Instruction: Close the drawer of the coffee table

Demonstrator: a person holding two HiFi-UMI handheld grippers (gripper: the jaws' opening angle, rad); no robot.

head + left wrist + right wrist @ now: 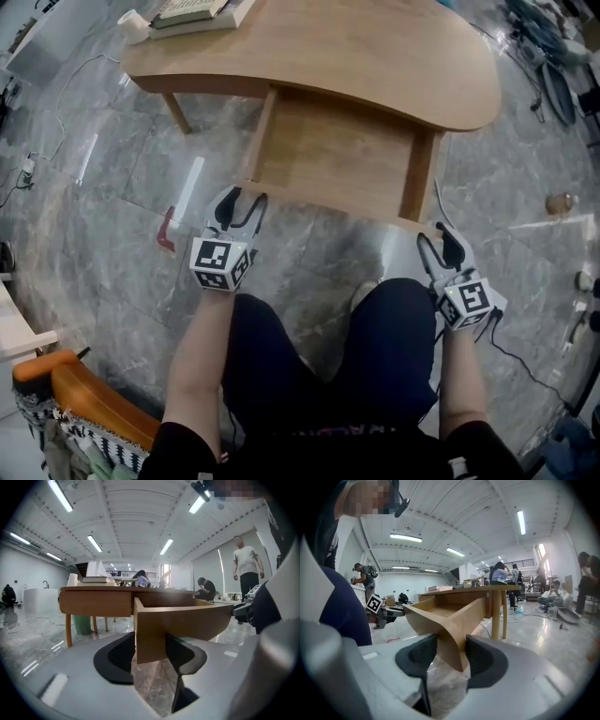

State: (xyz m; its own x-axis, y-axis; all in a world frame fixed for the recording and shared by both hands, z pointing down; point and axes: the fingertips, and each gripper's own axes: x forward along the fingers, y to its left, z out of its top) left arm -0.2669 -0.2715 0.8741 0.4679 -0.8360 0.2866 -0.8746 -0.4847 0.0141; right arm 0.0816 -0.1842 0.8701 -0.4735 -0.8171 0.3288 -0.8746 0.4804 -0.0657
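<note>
Grey marble floor [112, 234] lies under the wooden counter [375, 66], whose drawer [328, 155] stands pulled out. The left gripper [242, 202] is clamped on the drawer's front left corner. The right gripper [437, 239] has its jaws apart, straddling the front right corner.
</note>
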